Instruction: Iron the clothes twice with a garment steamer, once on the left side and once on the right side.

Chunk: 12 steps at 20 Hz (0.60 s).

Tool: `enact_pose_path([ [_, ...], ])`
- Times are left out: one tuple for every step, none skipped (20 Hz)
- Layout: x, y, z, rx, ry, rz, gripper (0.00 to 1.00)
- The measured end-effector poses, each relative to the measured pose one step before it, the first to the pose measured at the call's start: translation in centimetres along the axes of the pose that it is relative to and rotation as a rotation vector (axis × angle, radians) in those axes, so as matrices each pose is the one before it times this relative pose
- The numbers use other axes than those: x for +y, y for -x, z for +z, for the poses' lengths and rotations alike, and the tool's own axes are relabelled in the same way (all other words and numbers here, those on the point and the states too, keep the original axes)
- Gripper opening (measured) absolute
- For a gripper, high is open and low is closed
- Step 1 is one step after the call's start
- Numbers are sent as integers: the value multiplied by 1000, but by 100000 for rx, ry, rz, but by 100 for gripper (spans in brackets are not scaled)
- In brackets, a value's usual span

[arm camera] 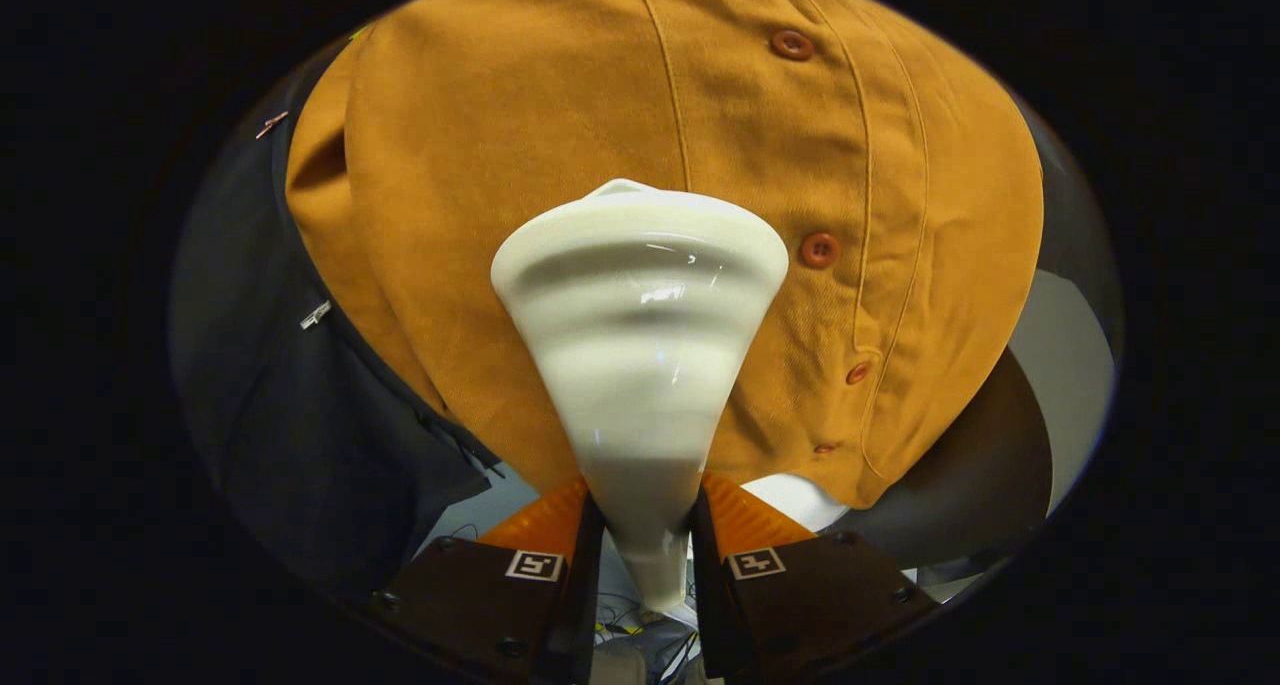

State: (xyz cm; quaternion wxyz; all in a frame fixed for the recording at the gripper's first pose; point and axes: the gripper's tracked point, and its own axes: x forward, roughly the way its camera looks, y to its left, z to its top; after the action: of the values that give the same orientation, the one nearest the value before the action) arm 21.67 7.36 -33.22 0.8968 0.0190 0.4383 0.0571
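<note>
The fingers (pixel 645 525) are clamping the narrow neck of the white garment steamer (pixel 640 305), whose wide head is pressing against the mustard buttoned shirt (pixel 560 95) hanging just ahead, left of its button placket (pixel 820 250).

Gripper (pixel 646 525) points forward and up, fingers side by side, one each side of narrow neck of steamer (pixel 640 305). Both fingers (pixel 560 540) press on neck from opposite sides, jaws closed down to its width. Gap between fingers taken up by neck. Finger bases carry square markers on top faces. Steamer head flares out ahead of fingertips. Hand holding gripper hidden behind camera.
</note>
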Motion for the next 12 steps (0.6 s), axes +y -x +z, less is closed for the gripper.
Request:
enact_pose_path([
  [-77,-368,-568,1186,288,155,45],
  [31,-169,-565,1287,-11,114,45],
  [-44,-275,-573,1398,-435,15,45],
  [-8,-196,-546,1384,-662,-185,45],
  [-58,-85,-527,1643,-499,-174,45],
  [8,-90,-560,1416,-425,-69,45],
  [-80,-76,-507,1160,-381,-148,45],
  [-100,-172,-482,968,-261,-181,45],
  [-140,-47,-380,715,-150,-129,45],
  [-78,139,-353,585,48,20,45],
  [-194,271,-125,159,298,141,45],
  [-36,560,23,-433,557,332,45],
])
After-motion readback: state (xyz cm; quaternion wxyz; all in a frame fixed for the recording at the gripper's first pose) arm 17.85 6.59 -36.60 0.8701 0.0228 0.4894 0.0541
